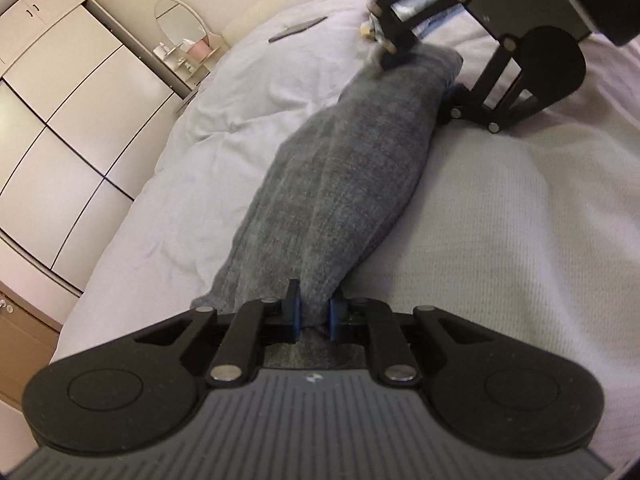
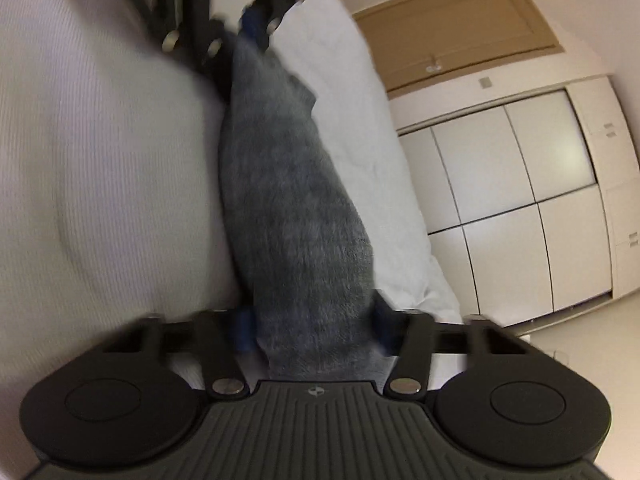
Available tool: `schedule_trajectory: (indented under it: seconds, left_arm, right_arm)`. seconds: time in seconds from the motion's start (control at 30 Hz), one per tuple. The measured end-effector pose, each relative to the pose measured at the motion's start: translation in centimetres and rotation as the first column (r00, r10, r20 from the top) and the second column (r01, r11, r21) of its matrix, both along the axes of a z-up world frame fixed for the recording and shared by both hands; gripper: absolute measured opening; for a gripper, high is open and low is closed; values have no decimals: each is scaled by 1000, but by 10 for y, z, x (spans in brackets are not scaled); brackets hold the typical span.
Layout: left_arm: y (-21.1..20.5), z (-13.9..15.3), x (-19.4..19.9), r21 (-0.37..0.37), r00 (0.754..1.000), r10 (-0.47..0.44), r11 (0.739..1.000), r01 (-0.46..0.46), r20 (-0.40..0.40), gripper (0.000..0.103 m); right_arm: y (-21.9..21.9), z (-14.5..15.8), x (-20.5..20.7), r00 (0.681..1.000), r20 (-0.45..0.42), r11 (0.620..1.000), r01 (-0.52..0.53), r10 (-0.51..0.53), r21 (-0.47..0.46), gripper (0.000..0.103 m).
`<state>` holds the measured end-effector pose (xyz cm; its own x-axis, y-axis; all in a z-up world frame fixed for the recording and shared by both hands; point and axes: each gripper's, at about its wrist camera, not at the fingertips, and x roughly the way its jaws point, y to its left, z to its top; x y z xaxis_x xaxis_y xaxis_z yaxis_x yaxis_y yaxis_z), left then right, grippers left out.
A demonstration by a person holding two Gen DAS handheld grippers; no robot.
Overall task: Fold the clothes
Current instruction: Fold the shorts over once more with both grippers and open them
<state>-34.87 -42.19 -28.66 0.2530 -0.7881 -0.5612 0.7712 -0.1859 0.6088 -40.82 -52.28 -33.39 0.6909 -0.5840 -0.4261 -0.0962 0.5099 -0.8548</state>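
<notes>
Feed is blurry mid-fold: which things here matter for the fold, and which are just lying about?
In the job: grey towel, left gripper, right gripper, both clamped on it.
Lying about: phone, oval mirror, wardrobe, white bedding.

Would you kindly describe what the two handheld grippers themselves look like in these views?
The left gripper and right gripper match: matte black linkage arms joined by silver rivets, two round black discs beside a ribbed dark grey body bearing a small round emblem, and blue-padded fingers. No cables, hands or sleeves are visible.
</notes>
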Motion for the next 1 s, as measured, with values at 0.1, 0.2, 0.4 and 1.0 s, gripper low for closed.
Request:
schedule_trajectory:
  seconds: [0.1,0.2,0.4,1.0]
  left_arm:
    - [6,21,-5,-21,1000,-15,1000,15,-16,10]
    - [31,42,-24,-23,998,-49,999,48,-32,10]
    - [73,17,-59,57,994,-39,997,44,-100,11]
    - [100,59,-46,-102,934,43,991,-84,-355,20]
  right_arm:
    - [-1,14,-7,1000,5,999,10,-10,38,24]
    - [-3,27,-15,1000,9,997,19,-20,76,21]
    - [36,28,-52,1000,-6,991,-3,4,136,24]
    - [77,73,-161,925,241,857,141,-292,496,31]
